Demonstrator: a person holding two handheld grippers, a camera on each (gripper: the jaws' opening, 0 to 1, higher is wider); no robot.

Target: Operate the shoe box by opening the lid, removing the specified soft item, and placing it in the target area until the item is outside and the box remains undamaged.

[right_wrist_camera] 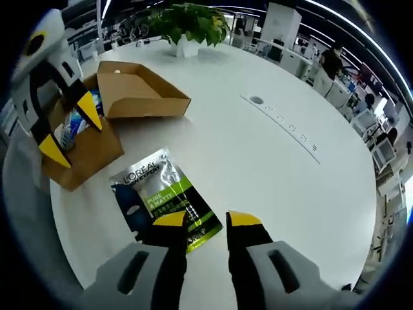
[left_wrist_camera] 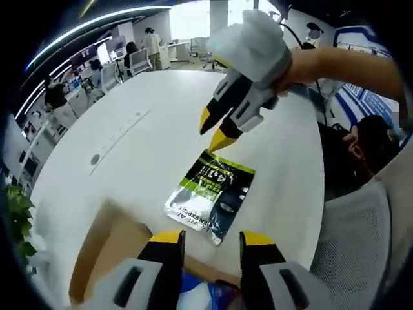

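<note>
Soft item: a silver-and-green pouch [right_wrist_camera: 164, 197] lying flat on the white table [right_wrist_camera: 271, 174], outside and just beside the open cardboard shoe box [right_wrist_camera: 87, 152]; its detached lid [right_wrist_camera: 139, 97] lies upturned behind. Right gripper [right_wrist_camera: 205, 219] hovers at the pouch's near corner, jaws spread, holding nothing; left gripper [left_wrist_camera: 211, 240] hangs over the box, jaws likewise parted and empty. Hazard, as a judgement: the left gripper, dropping carelessly, could dent the box wall or snag the packets left inside.
</note>
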